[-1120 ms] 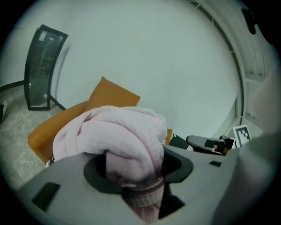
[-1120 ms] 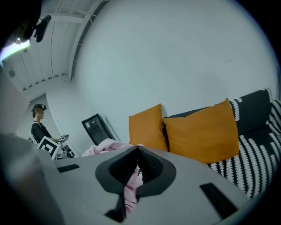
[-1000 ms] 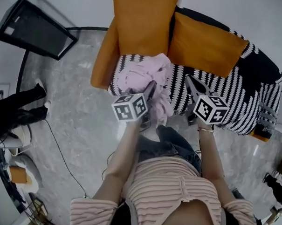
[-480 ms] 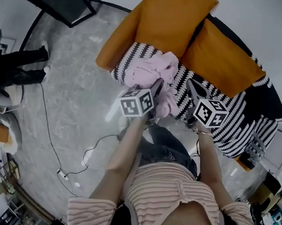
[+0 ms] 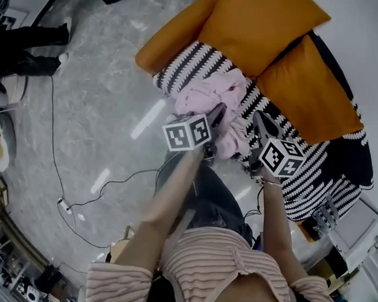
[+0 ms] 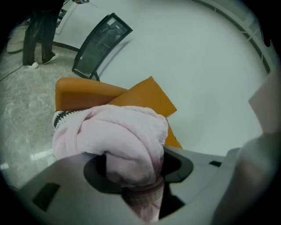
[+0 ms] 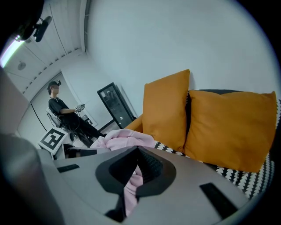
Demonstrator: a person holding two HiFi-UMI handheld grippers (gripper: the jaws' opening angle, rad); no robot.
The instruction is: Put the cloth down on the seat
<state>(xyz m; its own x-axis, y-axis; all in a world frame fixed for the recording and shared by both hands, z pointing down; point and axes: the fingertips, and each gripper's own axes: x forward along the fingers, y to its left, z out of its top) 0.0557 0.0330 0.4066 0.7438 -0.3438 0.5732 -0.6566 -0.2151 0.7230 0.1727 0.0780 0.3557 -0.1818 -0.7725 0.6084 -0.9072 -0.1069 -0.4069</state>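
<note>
A crumpled pink cloth (image 5: 215, 96) lies bunched over the front of the black-and-white striped seat (image 5: 188, 63). My left gripper (image 5: 217, 113) reaches into it from the near side. In the left gripper view a thick wad of the cloth (image 6: 118, 132) fills the left gripper (image 6: 134, 169), whose jaws are shut on it. My right gripper (image 5: 258, 121) is just right of the bundle. Its jaws pinch a thin pink fold (image 7: 131, 189) in the right gripper view, right gripper (image 7: 137, 169) shut on it, the rest of the cloth (image 7: 125, 139) lying beyond.
Two orange cushions (image 5: 264, 19) (image 5: 311, 95) lean against the back of the seat. An orange armrest (image 5: 165, 45) bounds its left end. A cable (image 5: 84, 195) runs over the marble floor. A person's legs (image 5: 21, 35) stand at the far left. A black panel (image 6: 99, 44) stands by the wall.
Both grippers have come down toward the seat with the cloth held. The left gripper has rolled. The cloth bundle now rests lower on the seat's front.
</note>
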